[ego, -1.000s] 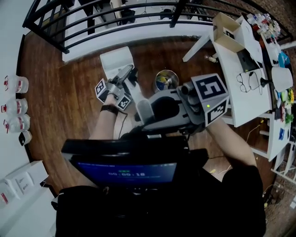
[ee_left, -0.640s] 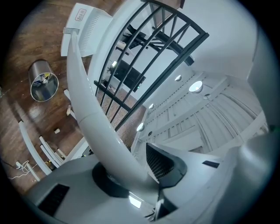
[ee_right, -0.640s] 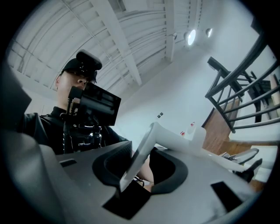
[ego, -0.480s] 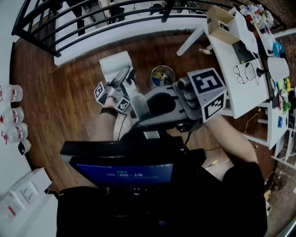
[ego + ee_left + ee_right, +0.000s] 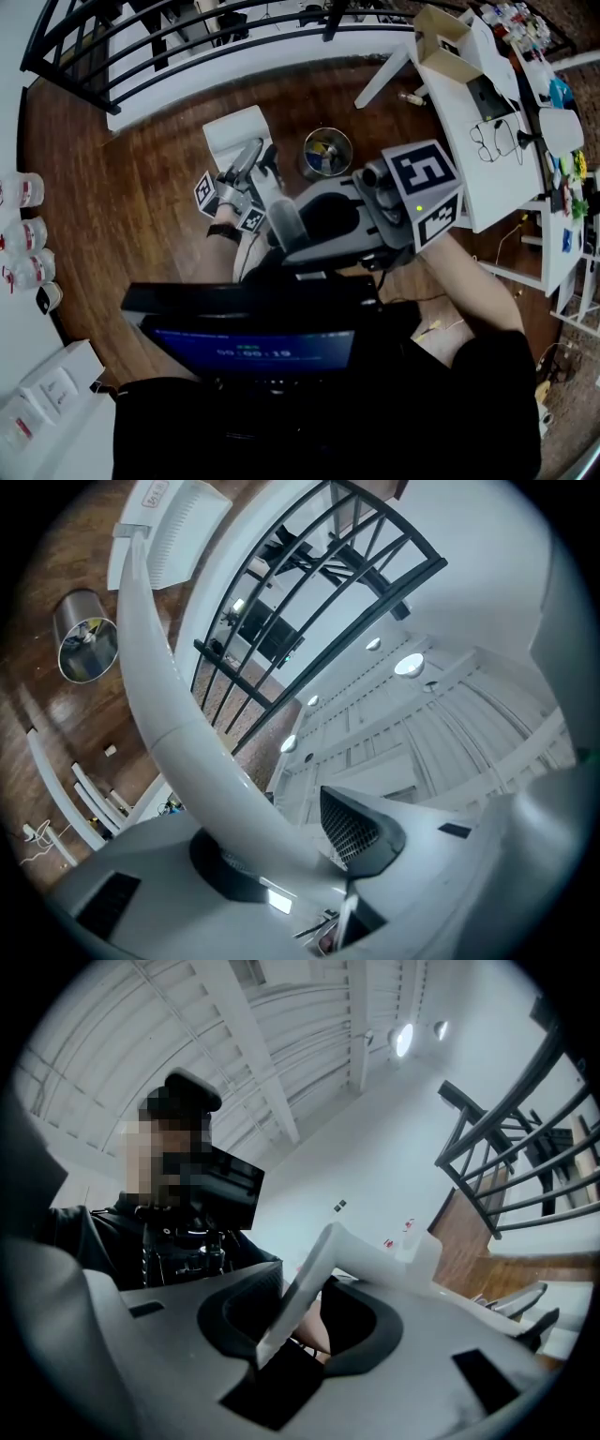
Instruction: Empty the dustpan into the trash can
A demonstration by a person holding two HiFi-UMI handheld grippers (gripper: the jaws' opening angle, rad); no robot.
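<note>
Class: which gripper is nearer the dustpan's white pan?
Left. The left gripper, jaws opening around the handle, sits right beside the pan; the right gripper grips that handle farther back.

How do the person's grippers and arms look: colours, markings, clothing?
Left gripper and right gripper: grey, black pads in the jaws, each with a cube of black-and-white square markers. The left jaws are opening, a white handle between them. The person wears a black top, forearms bare, and a dark left wristband.
</note>
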